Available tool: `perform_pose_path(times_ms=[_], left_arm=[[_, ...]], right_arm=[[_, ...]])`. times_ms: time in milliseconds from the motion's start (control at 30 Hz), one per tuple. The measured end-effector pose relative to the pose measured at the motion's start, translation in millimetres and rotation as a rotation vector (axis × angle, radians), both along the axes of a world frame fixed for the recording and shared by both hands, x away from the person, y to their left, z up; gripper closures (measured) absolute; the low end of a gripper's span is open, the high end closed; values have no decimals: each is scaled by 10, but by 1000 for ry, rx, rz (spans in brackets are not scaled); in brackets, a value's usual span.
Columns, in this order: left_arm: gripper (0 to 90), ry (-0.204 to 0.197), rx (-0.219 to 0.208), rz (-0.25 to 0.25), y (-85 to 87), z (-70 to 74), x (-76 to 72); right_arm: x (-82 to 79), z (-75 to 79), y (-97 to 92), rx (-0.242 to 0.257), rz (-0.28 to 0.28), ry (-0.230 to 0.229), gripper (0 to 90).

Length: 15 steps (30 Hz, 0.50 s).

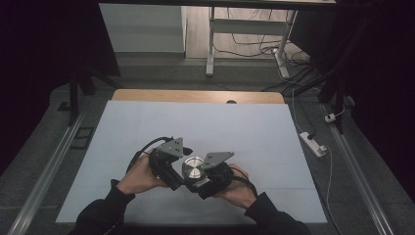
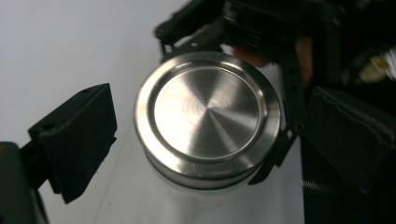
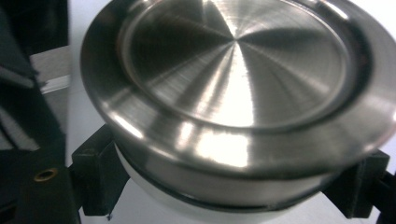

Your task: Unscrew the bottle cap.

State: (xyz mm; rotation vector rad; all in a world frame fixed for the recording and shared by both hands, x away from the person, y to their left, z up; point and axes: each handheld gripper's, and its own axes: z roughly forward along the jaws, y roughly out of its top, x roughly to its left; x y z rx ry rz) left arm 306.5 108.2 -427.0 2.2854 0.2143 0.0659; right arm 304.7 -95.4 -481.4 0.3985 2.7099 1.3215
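Note:
A round container with a brushed steel lid [image 1: 194, 167] [image 2: 208, 116] [image 3: 238, 70] is held just above the white table sheet [image 1: 205, 122]. My right gripper [image 1: 198, 182] [image 3: 229, 191] is shut on the container's white body just under the lid, one jaw on each side. My left gripper [image 1: 182, 169] [image 2: 210, 140] is open, its two black jaws standing on either side of the lid with a gap to it. The right gripper's body [image 2: 261, 28] shows behind the container in the left gripper view. A hand holds each gripper near the table's front edge.
The far wooden table edge [image 1: 195, 95] shows beyond the sheet. A white power strip [image 1: 313, 143] and cables lie on the floor to the right. A metal rail [image 1: 49, 166] runs along the left side, and desk legs [image 1: 210, 44] stand behind.

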Motion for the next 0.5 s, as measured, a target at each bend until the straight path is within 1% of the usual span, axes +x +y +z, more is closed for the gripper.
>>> perform_pose_path(times_ms=[33,67,133,167,200,233,267,333,467,500], left_arm=[[55,0,0,0,0,0,0],[61,-3,10,-53,7,-28,0],[88,-4,14,-69,5,-54,4],[108,-2,14,-76,3,-65,5],[145,-8,13,-85,4,-73,8],[187,-12,11,-78,4,-80,8],[187,-7,6,-70,3,-85,12],[189,-9,3,-41,-8,-87,15],[190,-6,5,46,-67,-80,12],[190,-6,11,84,-96,-79,7]], right_arm=[[-13,0,9,0,14,6,150],[-19,-3,17,0,33,0,150],[-33,-2,21,-9,63,-4,150],[-42,-2,25,-10,69,-2,150],[-43,-1,25,-13,75,-7,150],[-44,-1,29,-10,75,-9,150],[-42,-1,27,-11,77,-10,150],[-35,2,23,-14,60,-10,150],[-6,8,6,-9,5,-2,150],[7,6,2,-8,-9,-6,150]])
